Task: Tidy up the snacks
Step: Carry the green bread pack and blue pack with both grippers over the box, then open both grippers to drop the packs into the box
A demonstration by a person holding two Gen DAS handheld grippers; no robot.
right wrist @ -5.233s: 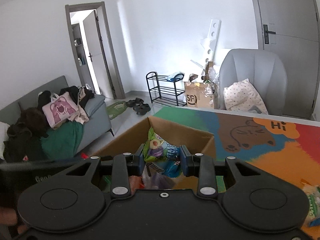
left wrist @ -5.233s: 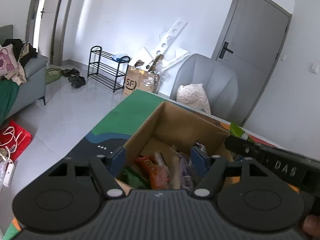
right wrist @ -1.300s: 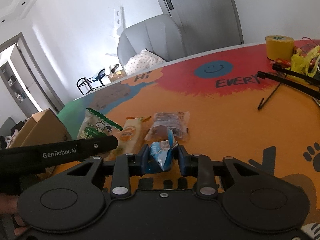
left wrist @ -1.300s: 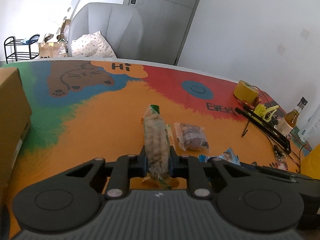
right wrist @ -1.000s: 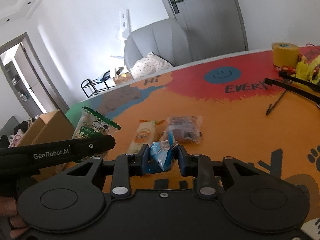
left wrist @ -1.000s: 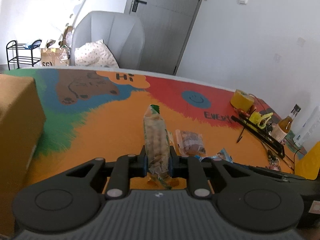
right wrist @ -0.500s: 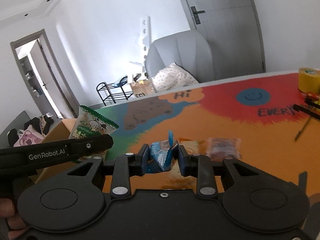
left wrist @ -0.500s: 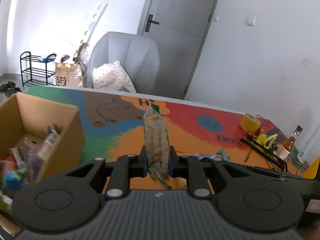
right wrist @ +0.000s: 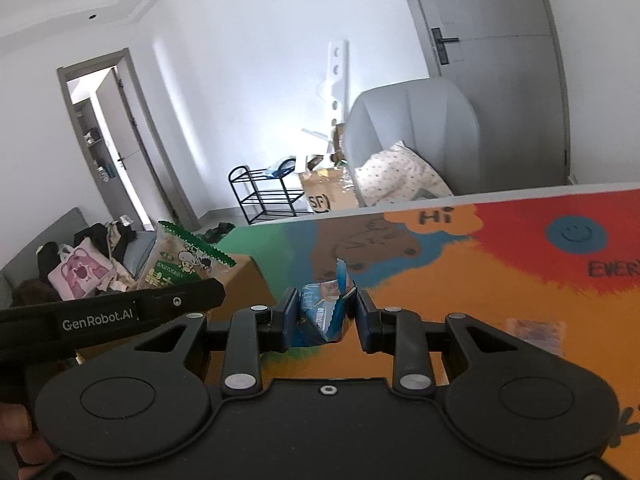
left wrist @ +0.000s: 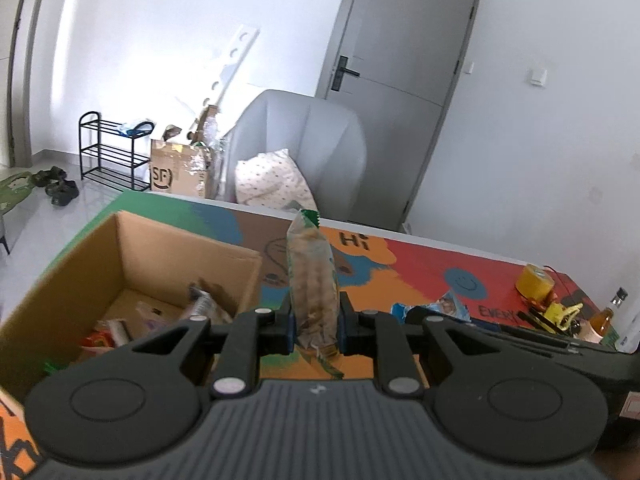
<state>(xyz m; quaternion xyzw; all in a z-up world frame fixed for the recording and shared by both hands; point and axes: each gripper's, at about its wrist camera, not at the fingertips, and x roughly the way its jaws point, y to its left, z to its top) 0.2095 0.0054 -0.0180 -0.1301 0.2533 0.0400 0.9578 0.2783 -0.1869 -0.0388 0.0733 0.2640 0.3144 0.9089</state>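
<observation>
now both grippers are lifted away from the table mat and turned toward the cardboard box [left wrist: 120,272], which was out of sight a second ago. the left gripper [left wrist: 314,322] is closed tight on a tall cracker packet [left wrist: 312,280] with a green serrated top, held upright in the air just right of the box. the right gripper [right wrist: 324,316] is closed on a small blue snack pouch [right wrist: 324,308], crumpled between its fingers, also above the mat. in my judgement the picking step is finished and both snacks are on the way to the box, where some other packets already lie inside; the release is not yet done.

one more wrapped snack [right wrist: 534,334] stays on the orange part of the colourful table mat [right wrist: 500,264], so the task looks not complete. the mat shows "hi", a smiley and a brown bear. behind the table stand a grey armchair [left wrist: 304,152] with a dotted pillow, a grey door and a black shoe rack [left wrist: 108,156].
</observation>
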